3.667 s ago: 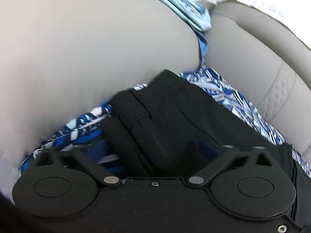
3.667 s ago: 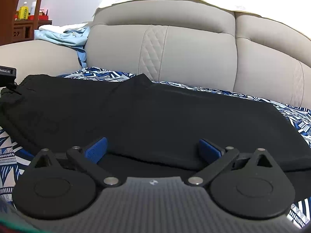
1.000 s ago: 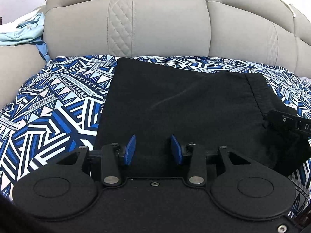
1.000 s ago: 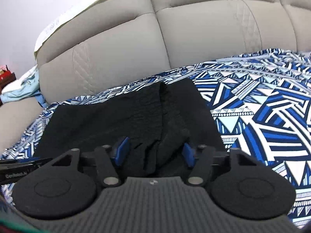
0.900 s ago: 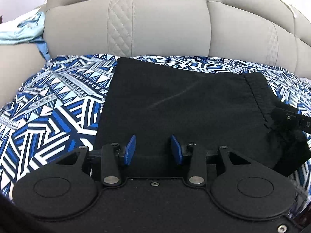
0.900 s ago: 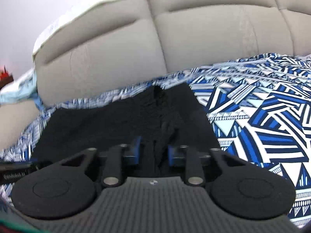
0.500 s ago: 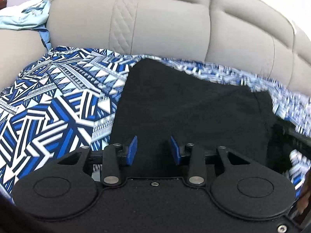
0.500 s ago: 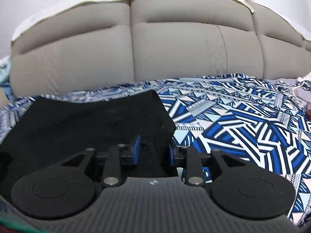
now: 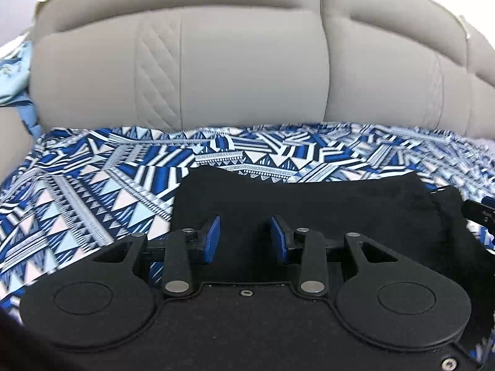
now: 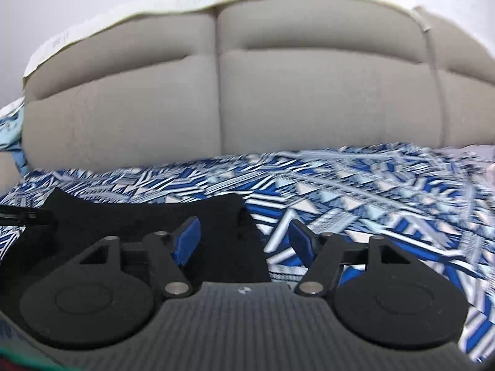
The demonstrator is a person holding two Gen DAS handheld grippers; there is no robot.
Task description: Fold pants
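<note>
The black pants (image 9: pixel 324 204) lie folded flat on the blue-and-white patterned cover (image 9: pixel 92 185) of the sofa seat. My left gripper (image 9: pixel 244 238) hovers over their near left part, blue pads a little apart, no cloth pinched between them. In the right wrist view, the right gripper (image 10: pixel 244 241) is over the pants' (image 10: pixel 148 216) right edge. Its jaws are opening and stand wide, and the cloth's edge lies below the gap, untouched by the pads. Part of each gripper shows at the edge of the other's view.
The grey sofa backrest (image 9: pixel 247 77) rises just behind the seat. A light blue garment (image 9: pixel 12 71) lies on the left armrest. The patterned cover (image 10: pixel 371 201) stretches bare to the right of the pants.
The right gripper, pinched on the pants' right edge half a second ago, has spread its jaws and let go. Both grippers have drawn back and risen; the pants lie farther off.
</note>
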